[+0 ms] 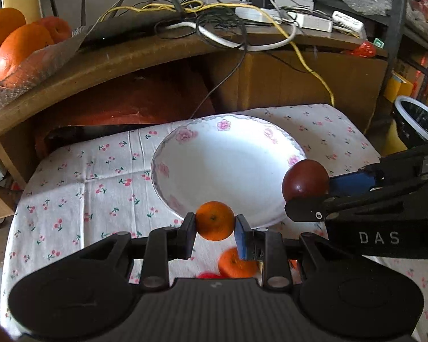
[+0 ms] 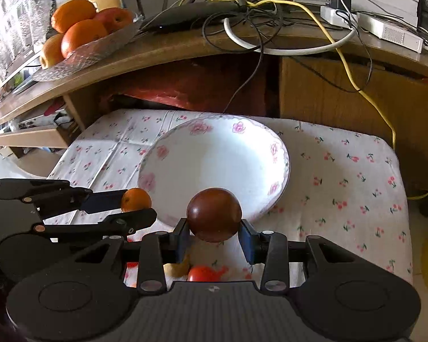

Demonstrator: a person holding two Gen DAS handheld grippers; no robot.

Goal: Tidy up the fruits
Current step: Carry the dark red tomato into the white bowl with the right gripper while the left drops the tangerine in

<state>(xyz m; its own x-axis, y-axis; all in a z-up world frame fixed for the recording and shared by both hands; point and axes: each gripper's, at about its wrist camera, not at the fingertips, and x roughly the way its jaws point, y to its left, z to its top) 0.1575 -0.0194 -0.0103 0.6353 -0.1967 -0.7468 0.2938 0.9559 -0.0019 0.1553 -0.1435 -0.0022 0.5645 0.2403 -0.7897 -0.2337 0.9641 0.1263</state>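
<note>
Left wrist view puts the table (image 1: 71,188), draped in a white cloth printed with cherries, across the middle of the frame, and behind it a wooden shelf (image 1: 114,59) carries tangled cables and, at upper left, a glass dish (image 1: 34,68) of oranges. On the cloth sits a white plate (image 1: 228,168) with a pink flower rim, its inside bare.

At lower centre, the left gripper (image 1: 215,222) has its jaws closed on a small orange (image 1: 215,221), held over the plate's near edge. From the right edge of the frame, the right gripper (image 1: 308,183) reaches in with its jaws clamped on a dark red round fruit (image 1: 305,181), level with the plate's right rim.

Low in the frame, a second orange (image 1: 235,262) lies blurred on the cloth behind the left gripper, with a scrap of red fruit (image 1: 209,276) just beside it.

Right wrist view adds 1 yellowish piece (image 2: 177,269) next to that red fruit.
</note>
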